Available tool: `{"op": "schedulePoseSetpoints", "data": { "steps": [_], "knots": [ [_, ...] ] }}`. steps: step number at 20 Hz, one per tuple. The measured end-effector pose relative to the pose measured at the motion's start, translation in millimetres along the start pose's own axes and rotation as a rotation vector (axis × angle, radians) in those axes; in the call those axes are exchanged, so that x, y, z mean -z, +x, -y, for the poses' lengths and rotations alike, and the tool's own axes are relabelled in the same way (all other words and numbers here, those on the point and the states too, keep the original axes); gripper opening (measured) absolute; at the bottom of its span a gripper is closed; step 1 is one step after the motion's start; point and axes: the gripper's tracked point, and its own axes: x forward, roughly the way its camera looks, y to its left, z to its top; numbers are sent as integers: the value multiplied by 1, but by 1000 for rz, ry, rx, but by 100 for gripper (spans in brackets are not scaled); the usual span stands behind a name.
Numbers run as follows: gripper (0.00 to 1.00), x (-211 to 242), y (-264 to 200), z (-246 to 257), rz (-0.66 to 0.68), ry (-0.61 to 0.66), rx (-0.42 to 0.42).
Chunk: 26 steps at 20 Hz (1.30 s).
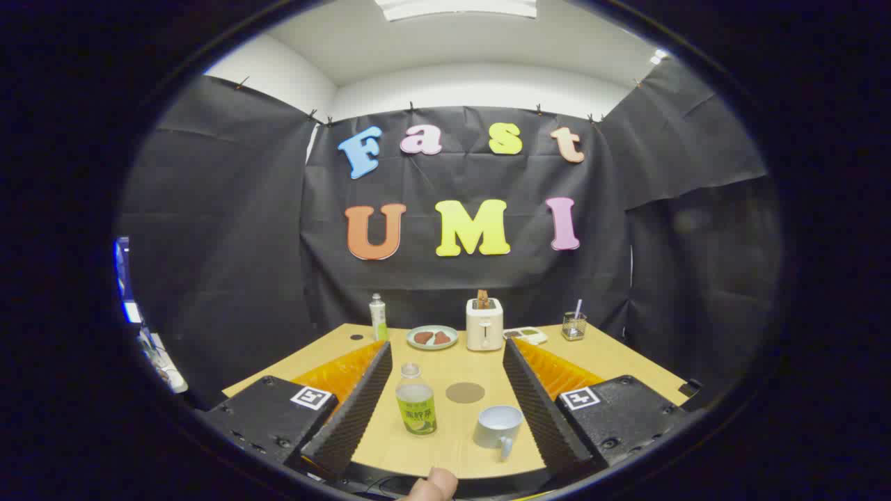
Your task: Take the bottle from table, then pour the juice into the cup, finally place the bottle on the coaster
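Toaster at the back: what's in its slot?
A brown slice sticks up out of the toaster; its lower part is hidden inside. The gripper is open, with the bottle between its fingers.

The light wooden desk (445, 445) carries a juice bottle (415, 401), standing upright, with a pale mug (498, 426) beside it and a round brown coaster (465, 392) lying flat just beyond the two. Along the far edge stand a slim white bottle (378, 316), a plate with food (432, 337), a toaster (484, 324), a small flat tray (526, 335) and a mesh holder (573, 325).
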Motion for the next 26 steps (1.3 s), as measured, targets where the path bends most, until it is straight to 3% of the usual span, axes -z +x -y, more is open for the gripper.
{"op": "schedulePoseSetpoints", "data": {
  "steps": [17,26],
  "knots": [
    [100,6,7,0,8,-12,53],
    [100,66,58,-12,-83,-34,86]
  ]
}}
